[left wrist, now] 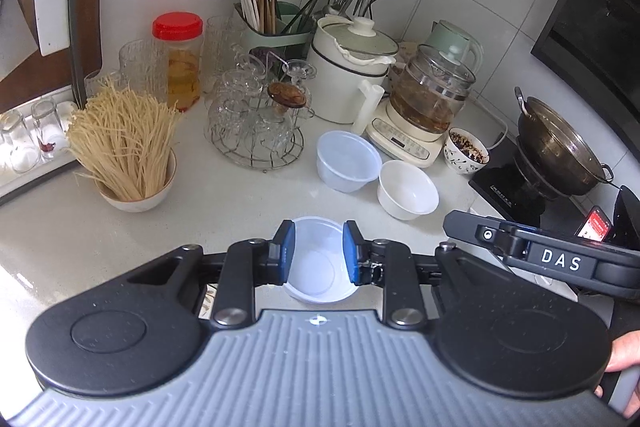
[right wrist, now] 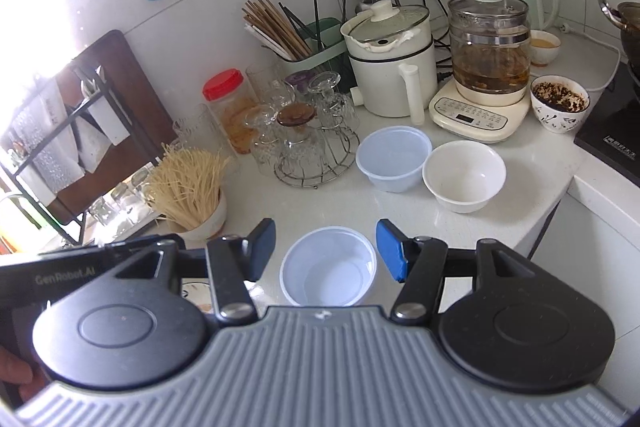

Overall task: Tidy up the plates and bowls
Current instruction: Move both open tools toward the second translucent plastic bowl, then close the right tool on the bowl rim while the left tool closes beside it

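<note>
Bench (left wrist: 60,251): pale stone-like surface, smooth, with a slight sheen. Translucent plastic bowl (left wrist: 320,267) seen between the left claw (left wrist: 319,253) pads: thin, smooth, semi-matt. A second translucent plastic bowl (left wrist: 347,161) ahead of the claw: same finish. White bowl (left wrist: 407,190) beside it: glossy, ceramic-looking. Claw pads: blue, matt, rubbery; arms matt black plastic with bright metal pivots. Wire rack (left wrist: 256,151) ahead left: shiny metal, holding clear glass.
</note>
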`<state>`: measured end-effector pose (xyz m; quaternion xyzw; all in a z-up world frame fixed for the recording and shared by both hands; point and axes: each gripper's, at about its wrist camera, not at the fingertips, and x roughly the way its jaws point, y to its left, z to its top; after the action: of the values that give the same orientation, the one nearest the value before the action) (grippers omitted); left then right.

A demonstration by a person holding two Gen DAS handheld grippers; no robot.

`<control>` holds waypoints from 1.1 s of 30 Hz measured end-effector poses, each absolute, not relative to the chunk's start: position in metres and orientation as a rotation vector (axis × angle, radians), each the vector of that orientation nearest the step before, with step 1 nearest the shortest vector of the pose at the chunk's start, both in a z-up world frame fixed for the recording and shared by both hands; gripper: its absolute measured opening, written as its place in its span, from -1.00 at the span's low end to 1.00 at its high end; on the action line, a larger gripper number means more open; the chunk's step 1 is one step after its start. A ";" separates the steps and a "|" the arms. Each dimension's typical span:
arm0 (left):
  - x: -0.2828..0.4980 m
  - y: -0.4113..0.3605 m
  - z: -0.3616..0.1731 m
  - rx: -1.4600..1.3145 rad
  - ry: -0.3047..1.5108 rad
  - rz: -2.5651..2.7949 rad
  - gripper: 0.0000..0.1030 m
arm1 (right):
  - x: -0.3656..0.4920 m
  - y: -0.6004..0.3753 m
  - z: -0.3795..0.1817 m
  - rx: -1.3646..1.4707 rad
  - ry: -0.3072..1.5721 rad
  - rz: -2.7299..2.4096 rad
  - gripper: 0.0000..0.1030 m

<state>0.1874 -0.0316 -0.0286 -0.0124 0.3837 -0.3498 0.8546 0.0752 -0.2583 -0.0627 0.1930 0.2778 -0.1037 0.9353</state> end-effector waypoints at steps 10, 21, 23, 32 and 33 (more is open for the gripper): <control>0.197 -0.055 -0.034 -0.023 0.827 -0.748 -0.40 | 0.076 -0.276 -0.062 0.407 0.563 -0.250 0.15; 0.242 -0.111 -0.045 -0.041 0.841 -0.681 -0.33 | 0.124 -0.330 -0.066 0.387 0.591 -0.207 0.15; 0.251 -0.124 -0.047 -0.038 0.850 -0.671 -0.33 | 0.135 -0.343 -0.067 0.379 0.599 -0.203 0.15; 0.283 -0.176 -0.053 -0.023 0.878 -0.644 -0.33 | 0.177 -0.396 -0.070 0.397 0.625 -0.173 0.15; 0.287 -0.181 -0.055 -0.025 0.886 -0.637 -0.33 | 0.182 -0.401 -0.071 0.396 0.630 -0.168 0.15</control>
<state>0.2874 -0.1812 -0.0548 -0.0120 0.4213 -0.3029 0.8548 0.1817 -0.4009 -0.0708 0.1931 0.3073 -0.0820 0.9282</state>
